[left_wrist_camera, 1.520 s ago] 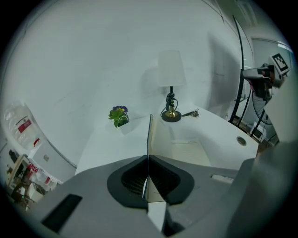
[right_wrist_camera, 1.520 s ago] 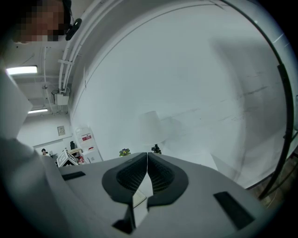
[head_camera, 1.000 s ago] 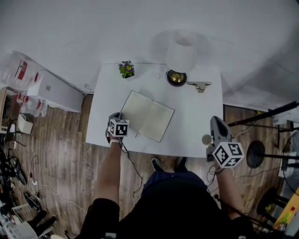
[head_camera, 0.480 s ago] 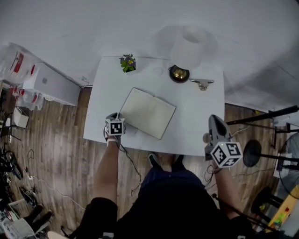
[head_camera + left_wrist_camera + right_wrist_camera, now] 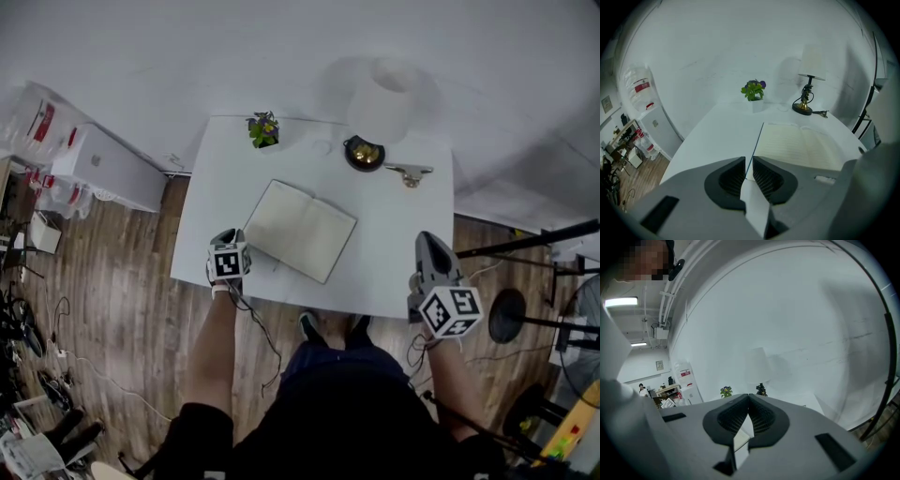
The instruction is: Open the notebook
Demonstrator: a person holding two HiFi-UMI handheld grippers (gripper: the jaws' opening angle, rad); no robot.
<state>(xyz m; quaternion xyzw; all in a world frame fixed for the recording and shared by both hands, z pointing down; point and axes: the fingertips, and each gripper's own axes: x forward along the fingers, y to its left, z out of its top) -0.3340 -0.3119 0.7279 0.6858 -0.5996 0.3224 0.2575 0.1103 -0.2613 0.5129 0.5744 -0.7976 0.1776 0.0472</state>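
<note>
White table (image 5: 398,248) bears an open notebook (image 5: 302,231), corner seemingly pinched by left tool (image 5: 748,161); right tool (image 5: 749,401) closed, empty.

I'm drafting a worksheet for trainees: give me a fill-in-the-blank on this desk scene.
The notebook lies ___ on the table.
In the head view, the potted plant stands ___ of the lamp.
The right gripper has its jaws ___, holding nothing.
Missing: open; left; shut.
</note>
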